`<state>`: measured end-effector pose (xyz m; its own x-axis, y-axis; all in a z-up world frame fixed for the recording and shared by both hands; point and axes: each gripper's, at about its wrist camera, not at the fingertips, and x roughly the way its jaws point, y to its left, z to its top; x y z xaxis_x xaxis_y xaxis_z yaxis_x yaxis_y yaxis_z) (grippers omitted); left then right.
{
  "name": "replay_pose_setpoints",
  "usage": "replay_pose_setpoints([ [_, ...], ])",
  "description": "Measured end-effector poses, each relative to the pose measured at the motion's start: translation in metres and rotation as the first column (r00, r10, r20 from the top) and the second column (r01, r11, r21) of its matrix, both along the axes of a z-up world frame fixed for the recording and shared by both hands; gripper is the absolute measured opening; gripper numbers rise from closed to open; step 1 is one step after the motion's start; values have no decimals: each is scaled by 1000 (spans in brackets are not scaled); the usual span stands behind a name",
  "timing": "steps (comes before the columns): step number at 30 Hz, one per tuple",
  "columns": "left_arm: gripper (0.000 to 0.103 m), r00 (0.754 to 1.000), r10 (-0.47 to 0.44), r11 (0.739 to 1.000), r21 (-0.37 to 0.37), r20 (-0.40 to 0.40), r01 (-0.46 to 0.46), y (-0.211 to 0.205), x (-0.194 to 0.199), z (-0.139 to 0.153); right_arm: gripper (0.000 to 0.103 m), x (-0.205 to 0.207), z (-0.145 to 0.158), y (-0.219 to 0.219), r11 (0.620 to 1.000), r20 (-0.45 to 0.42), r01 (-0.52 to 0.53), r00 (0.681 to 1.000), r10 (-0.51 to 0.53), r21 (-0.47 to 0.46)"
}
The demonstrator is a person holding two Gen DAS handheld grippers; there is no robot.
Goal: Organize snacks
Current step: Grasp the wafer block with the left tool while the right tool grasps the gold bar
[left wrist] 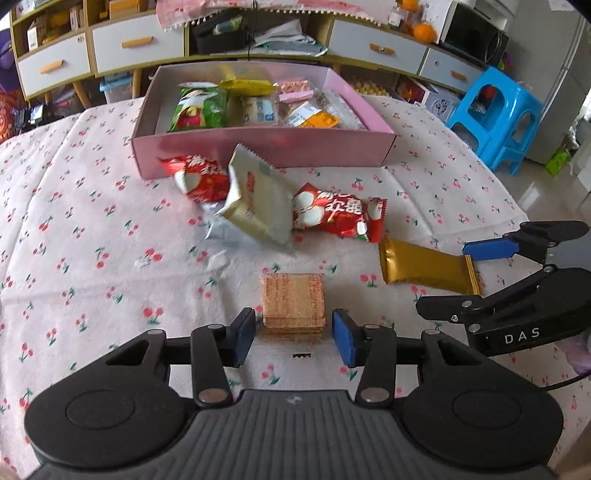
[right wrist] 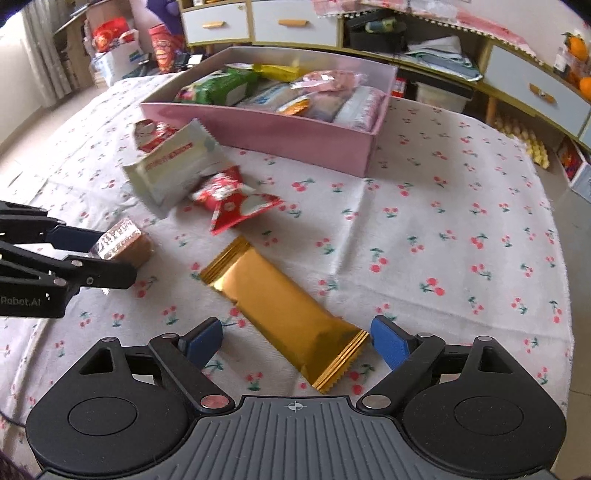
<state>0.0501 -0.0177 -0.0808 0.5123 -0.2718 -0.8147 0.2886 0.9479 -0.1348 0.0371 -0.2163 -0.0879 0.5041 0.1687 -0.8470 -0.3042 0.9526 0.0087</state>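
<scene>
Left gripper (left wrist: 294, 334) clamped on wafer pack (left wrist: 294, 303), right gripper (right wrist: 295, 341) spread wide astride gold bar (right wrist: 284, 314), its long axis diagonal, near end toward the camera, far packets blurred

Pink box (left wrist: 258, 147), cherry-print tablecloth (left wrist: 92, 229), gold packet (right wrist: 288, 314)

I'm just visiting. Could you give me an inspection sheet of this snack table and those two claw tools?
Surface: cherry-print tablecloth, slightly wrinkled.
Job's things: pink box part-filled with snacks; wafer pack, gold bar, two red packets and white packet loose before it.
Clutter: nothing seen.
Grippers: left gripper closed on wafer pack; right gripper open, straddling gold bar's end.
Cables: thin dark cable by right gripper.
Surroundings: drawer cabinet, blue stool, oranges.
</scene>
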Motion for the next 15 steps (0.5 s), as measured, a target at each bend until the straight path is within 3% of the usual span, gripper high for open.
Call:
replay_pose_setpoints([
  [6,42,1000,10,1000,-4,-18,-10,17,-3,3,90,-8,3,15,996,-31,-79,996,80,31],
  [11,42,1000,20,1000,-10,-20,-20,30,-4,6,86,-13,9,26,980,-81,-132,986,145,148],
  [15,42,999,26,1000,-13,-23,-27,39,-5,6,86,-11,13,32,990,-44,-90,995,95,105],
])
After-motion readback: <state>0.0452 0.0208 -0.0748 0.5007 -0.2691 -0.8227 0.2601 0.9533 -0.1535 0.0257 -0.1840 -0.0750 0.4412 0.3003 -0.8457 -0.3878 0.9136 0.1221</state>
